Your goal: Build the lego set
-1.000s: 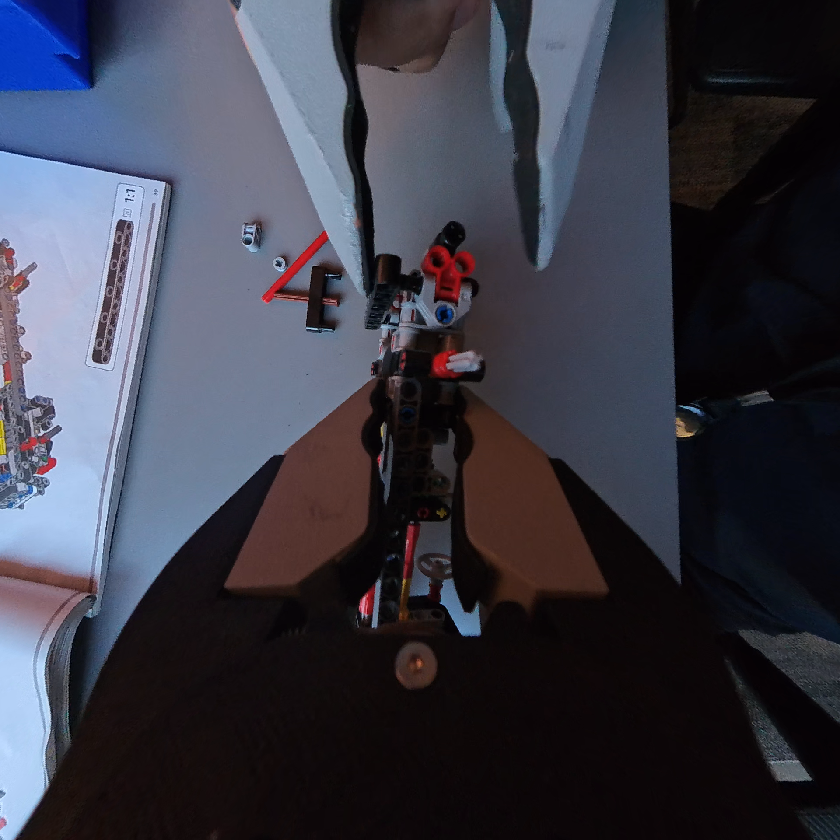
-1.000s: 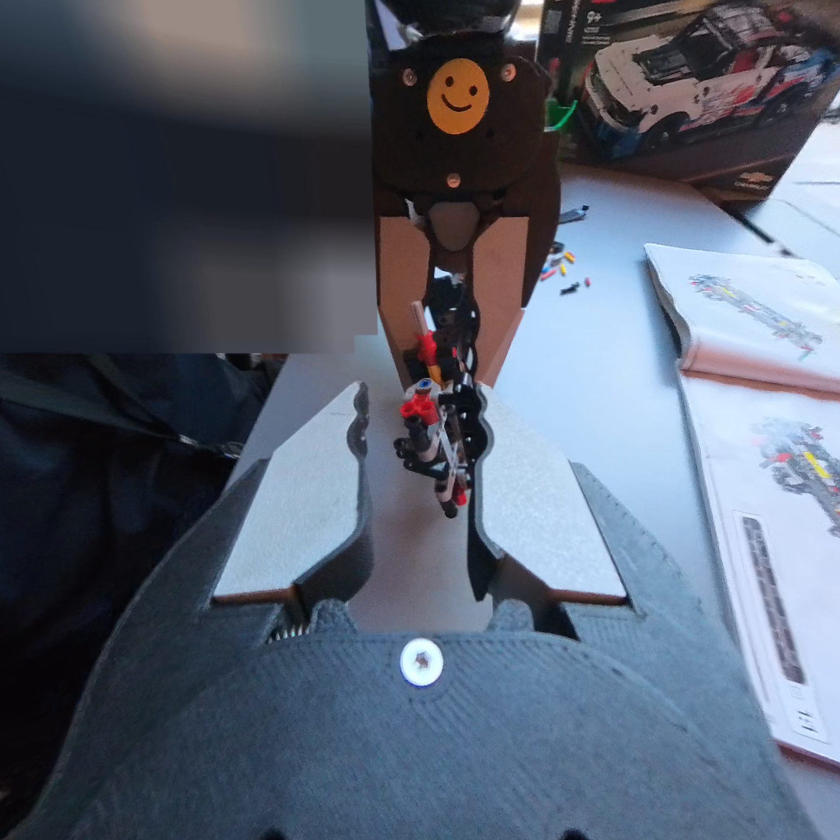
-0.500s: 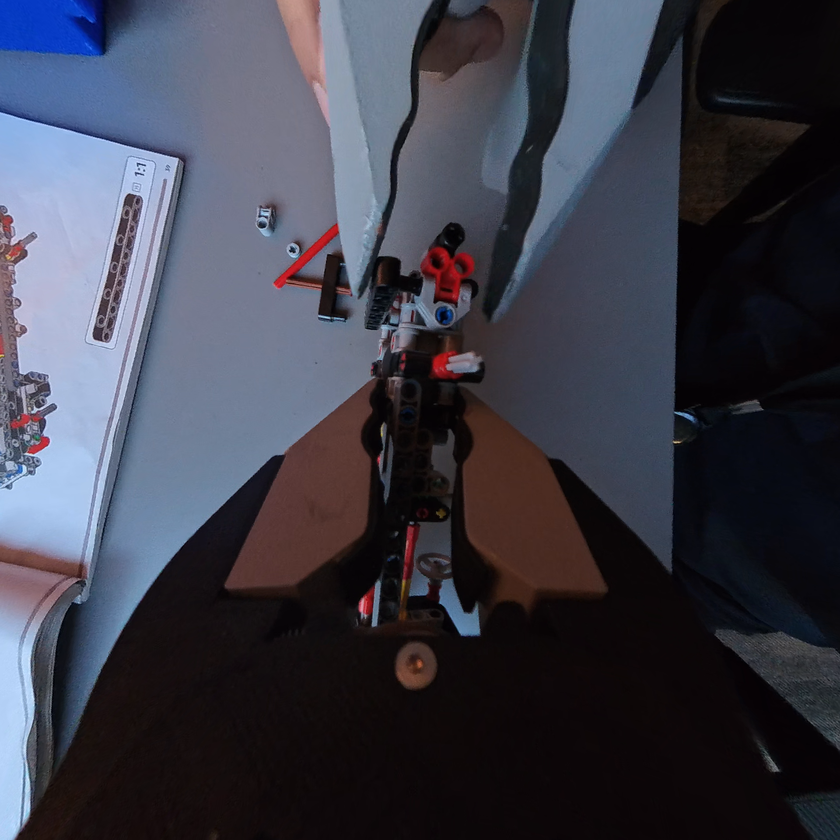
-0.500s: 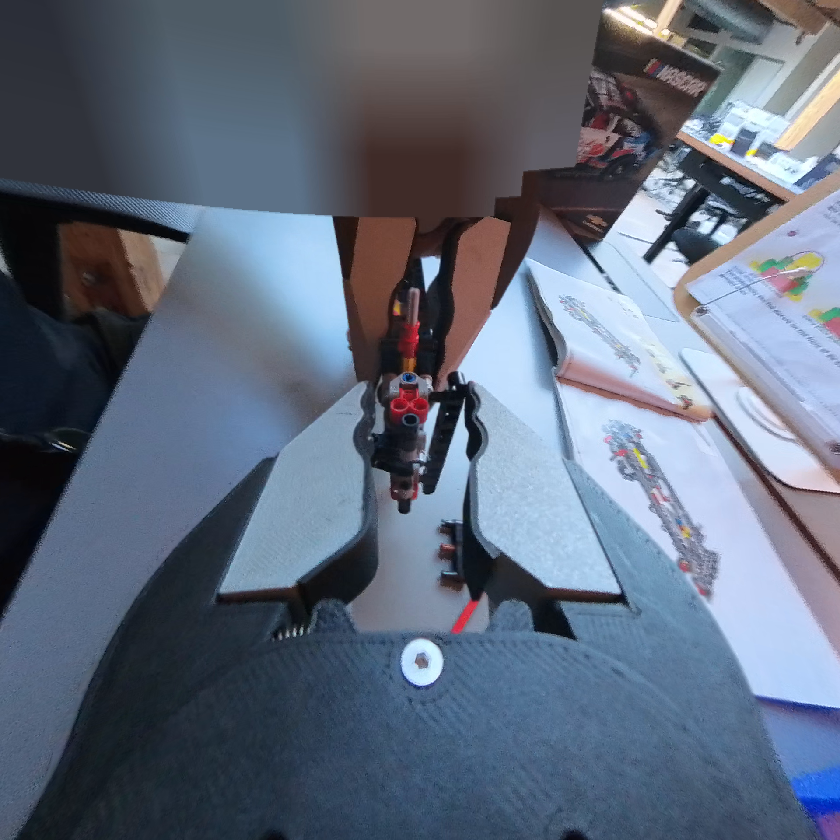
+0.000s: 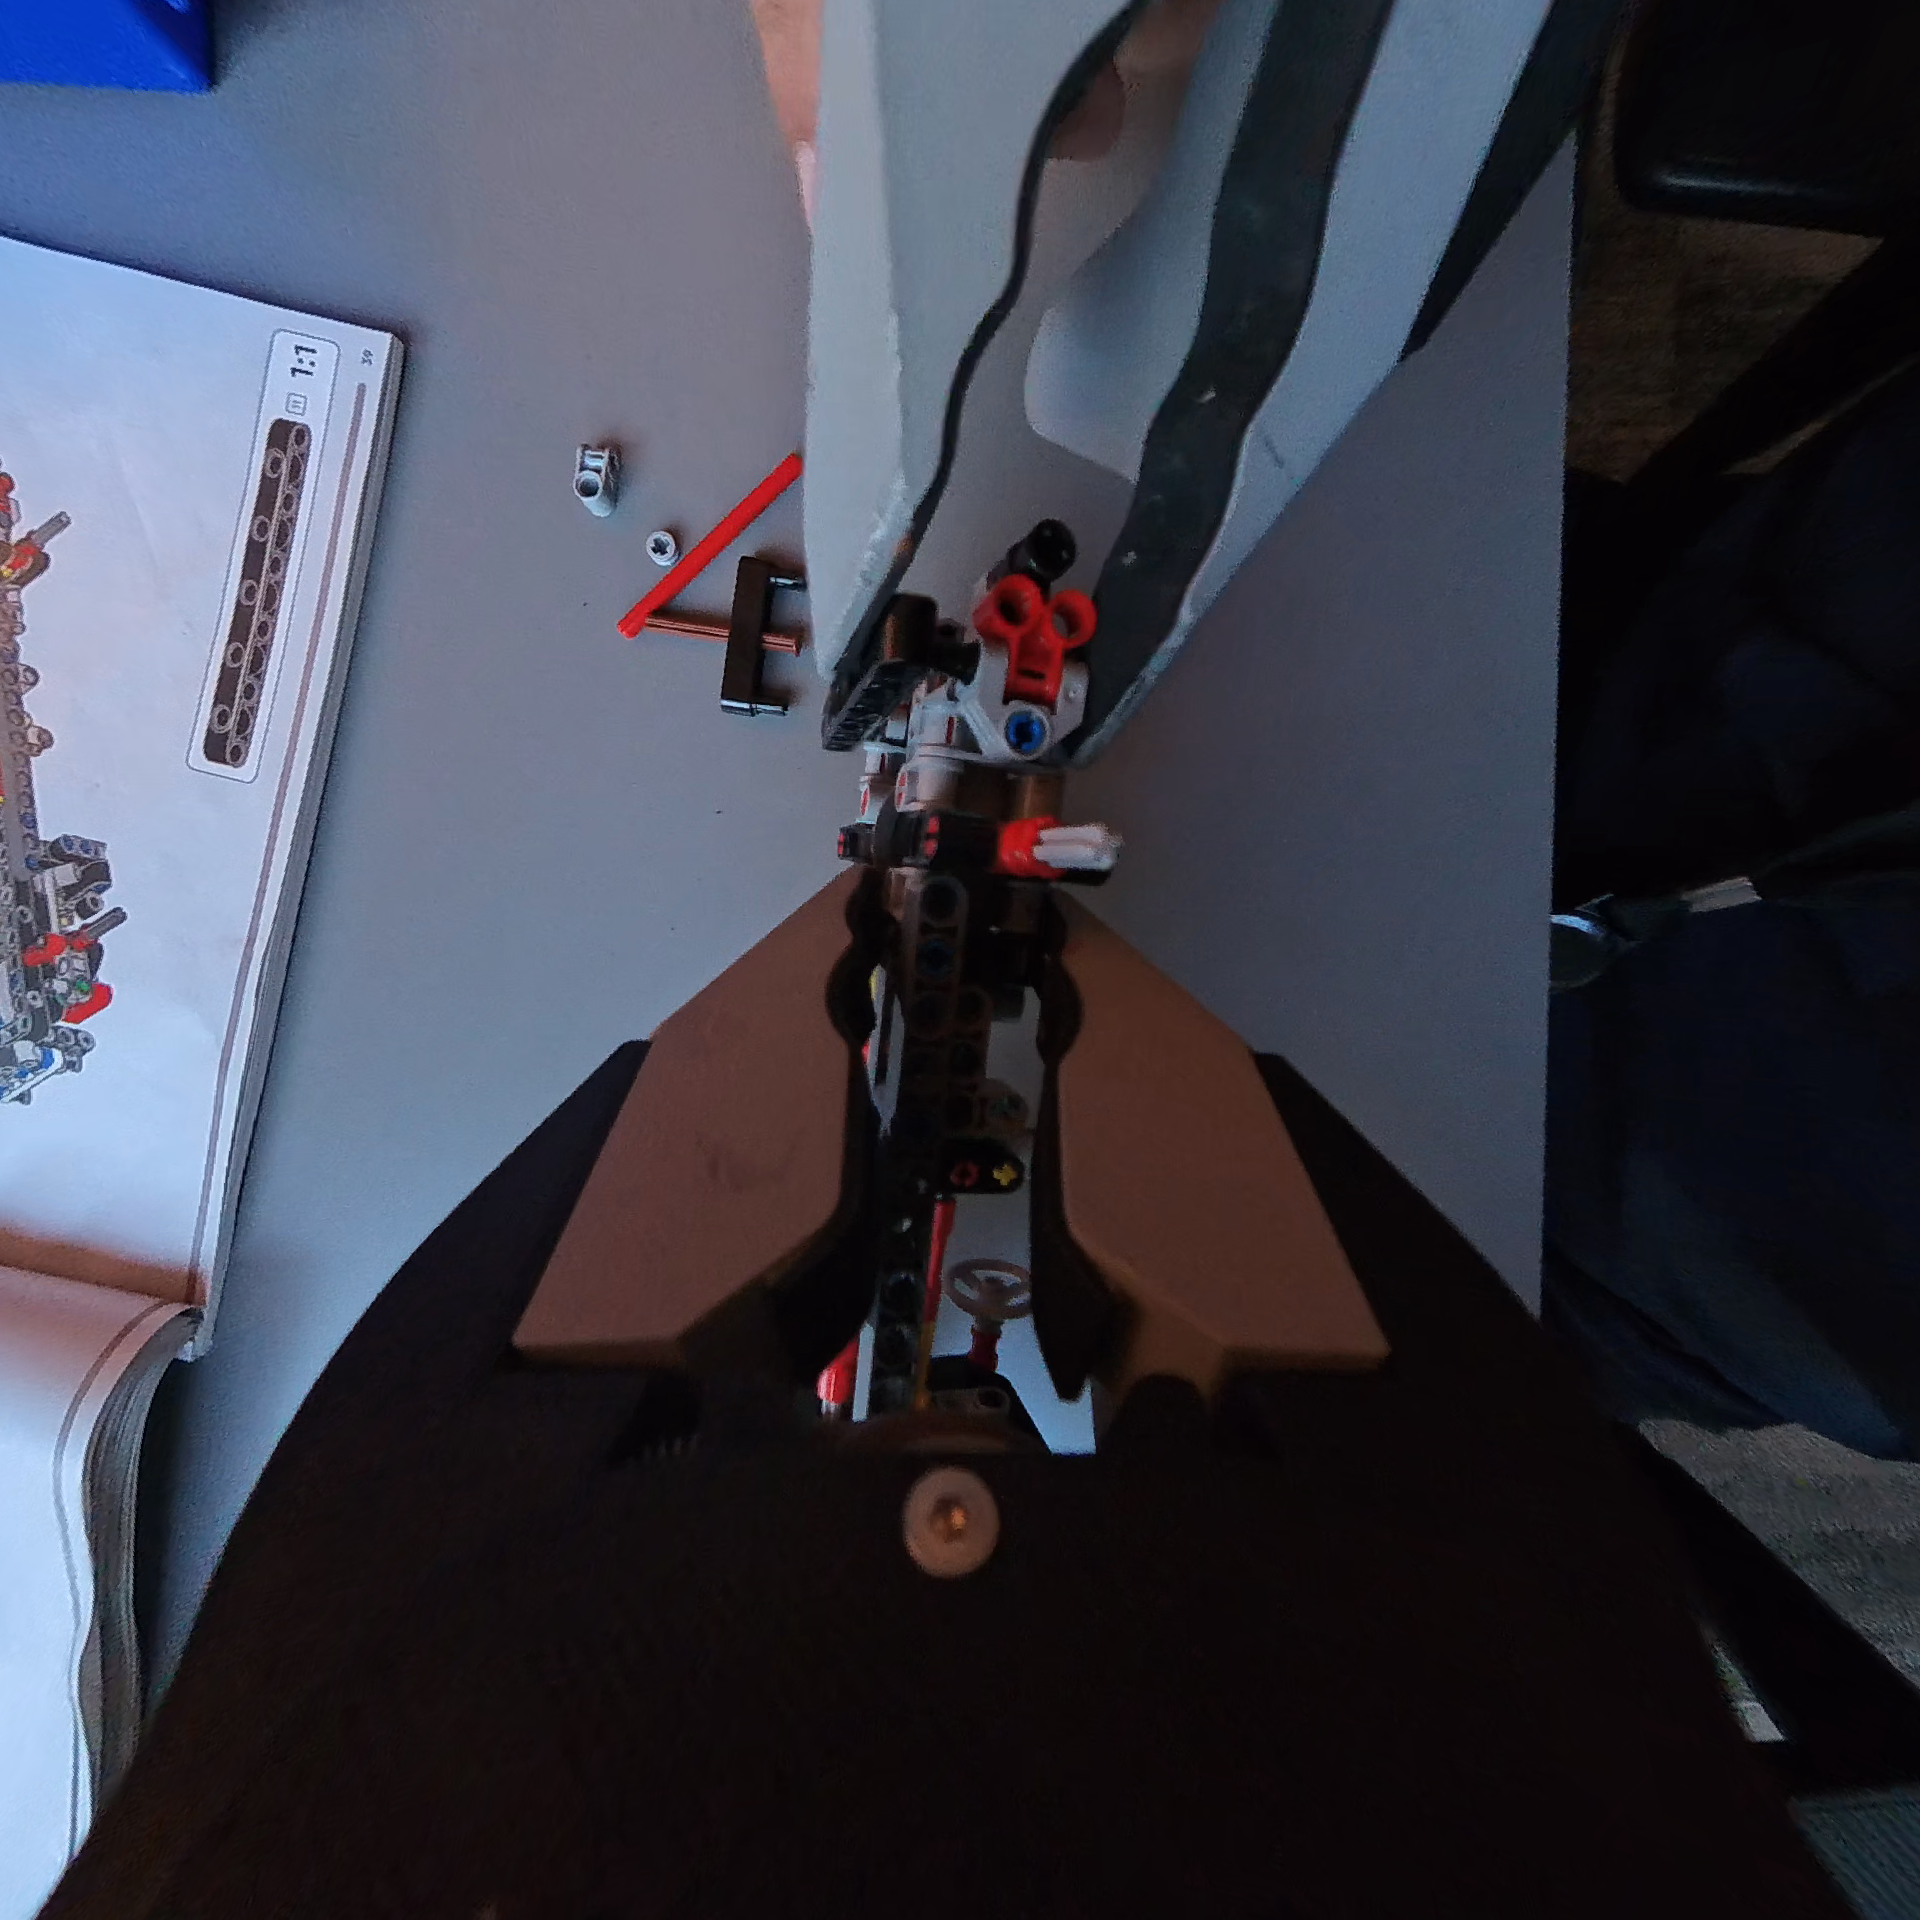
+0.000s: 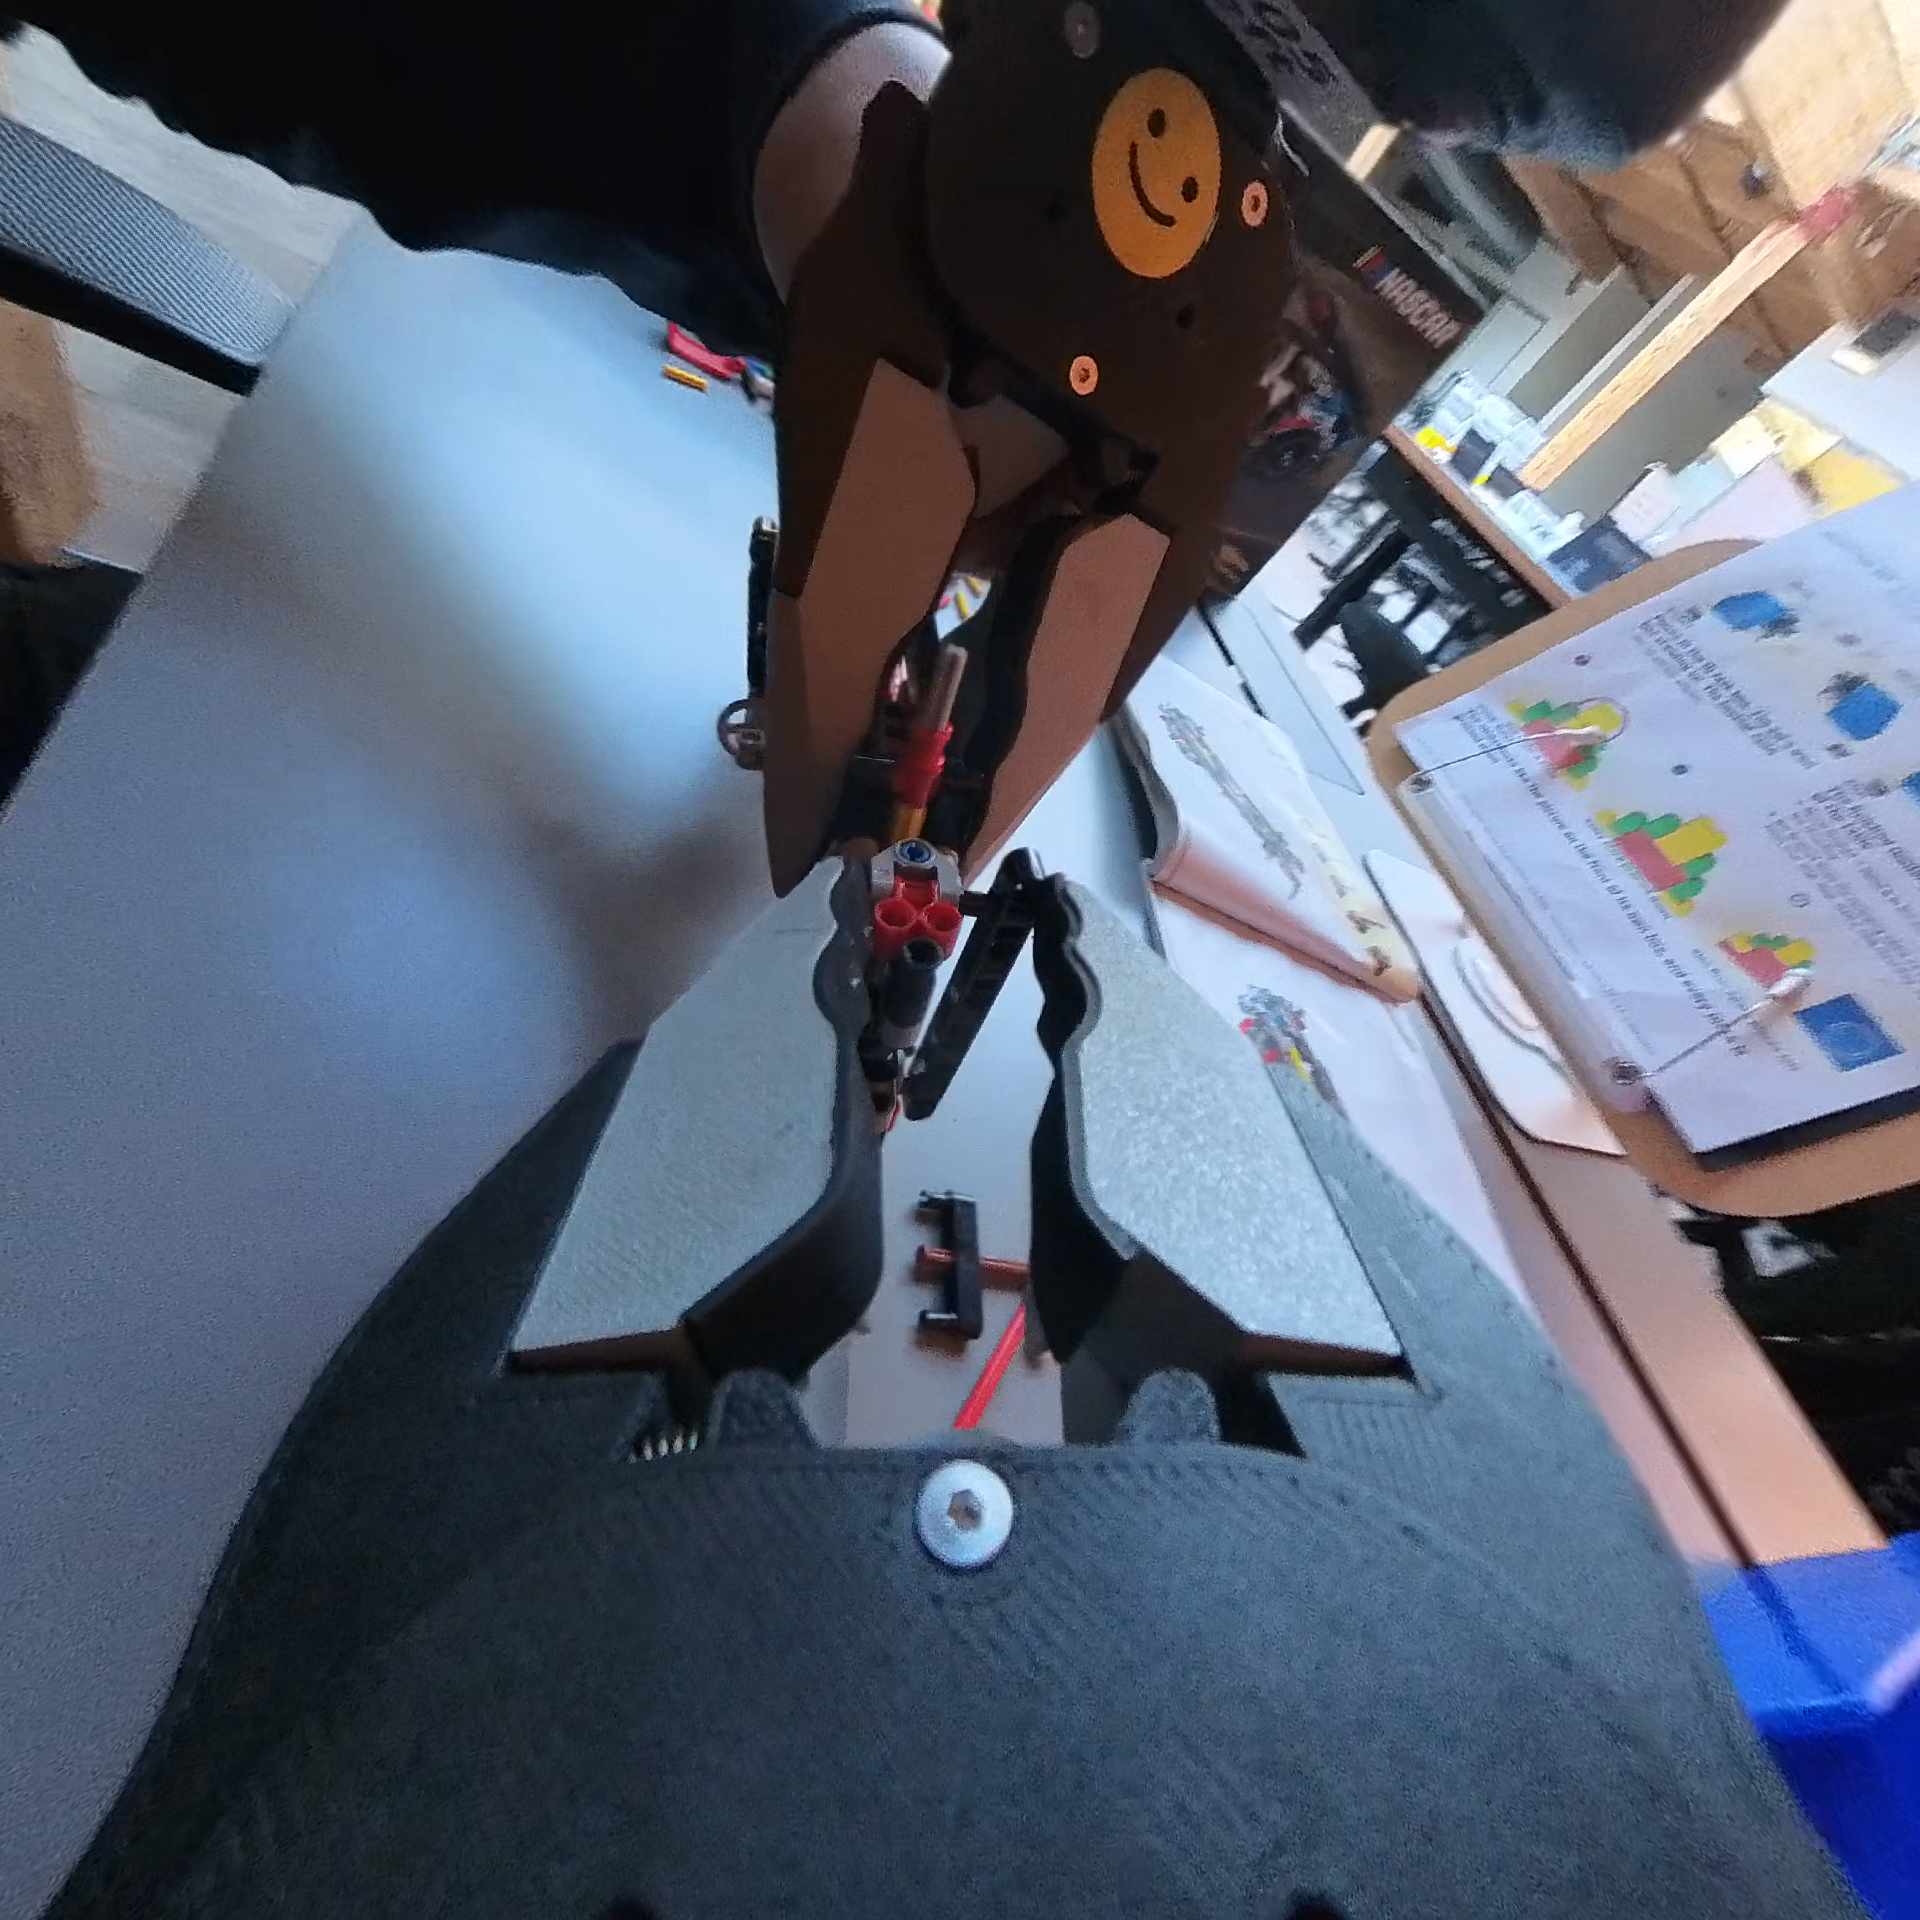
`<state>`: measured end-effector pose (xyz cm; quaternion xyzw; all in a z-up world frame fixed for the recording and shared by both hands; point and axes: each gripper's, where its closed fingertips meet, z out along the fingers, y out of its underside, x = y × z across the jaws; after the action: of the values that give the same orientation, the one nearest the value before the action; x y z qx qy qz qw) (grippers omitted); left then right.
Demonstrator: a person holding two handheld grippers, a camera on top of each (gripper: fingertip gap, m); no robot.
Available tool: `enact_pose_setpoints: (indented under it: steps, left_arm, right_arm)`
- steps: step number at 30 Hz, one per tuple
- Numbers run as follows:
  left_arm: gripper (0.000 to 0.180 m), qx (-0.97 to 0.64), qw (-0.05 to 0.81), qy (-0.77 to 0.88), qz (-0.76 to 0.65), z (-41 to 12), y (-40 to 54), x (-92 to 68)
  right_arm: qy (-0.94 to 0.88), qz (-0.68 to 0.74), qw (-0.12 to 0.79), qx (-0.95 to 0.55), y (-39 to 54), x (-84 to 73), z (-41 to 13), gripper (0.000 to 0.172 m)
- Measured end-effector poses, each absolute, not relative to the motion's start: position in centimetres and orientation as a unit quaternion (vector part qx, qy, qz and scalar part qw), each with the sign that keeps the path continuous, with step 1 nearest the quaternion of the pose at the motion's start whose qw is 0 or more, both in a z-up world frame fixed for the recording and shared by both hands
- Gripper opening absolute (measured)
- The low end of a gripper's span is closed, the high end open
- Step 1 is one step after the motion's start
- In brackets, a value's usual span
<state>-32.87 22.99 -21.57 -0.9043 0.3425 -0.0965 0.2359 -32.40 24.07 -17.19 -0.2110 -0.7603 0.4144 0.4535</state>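
Left wrist view shows the brown-fingered left gripper (image 5: 956, 914) clamped on a long black, red and white toy-brick assembly (image 5: 951, 790). At its 12 o'clock end, the grey-fingered right gripper (image 6: 951, 935) pinches the assembly. An uneven squeeze could twist the black toothed beam (image 6: 971, 997) off.

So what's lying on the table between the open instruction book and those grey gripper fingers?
In the left wrist view, loose pieces lie between the instruction book and the right gripper: a small grey connector, a grey bush, a red axle and a black frame piece.
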Motion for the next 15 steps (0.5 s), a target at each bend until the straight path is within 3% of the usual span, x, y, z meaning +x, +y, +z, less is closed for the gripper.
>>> enact_pose_setpoints:
  steps: [4,8,10,13,15]
  left_arm:
    - [0.025,-0.904,0.242,0.335,-0.112,-21.3,22.9,-33.0]
    - [0.025,-0.908,0.227,0.339,-0.096,-22.0,22.7,-33.2]
    - [0.025,-0.910,0.234,0.333,-0.077,-21.9,22.9,-33.6]
    - [0.024,-0.902,0.243,0.355,-0.046,-22.0,23.0,-34.0]
    - [0.024,-0.896,0.249,0.365,-0.043,-22.1,22.8,-33.6]
  right_arm:
    - [-0.757,0.334,0.536,-0.166,23.9,-32.5,-16.7,0.025]
    - [-0.764,0.362,0.502,-0.185,23.8,-32.6,-17.5,0.027]
    - [-0.746,0.427,0.458,-0.227,24.0,-33.1,-17.4,0.025]
    - [-0.713,0.563,0.307,-0.284,23.9,-33.1,-17.4,0.026]
    - [-0.706,0.594,0.261,-0.286,23.9,-32.7,-17.2,0.015]
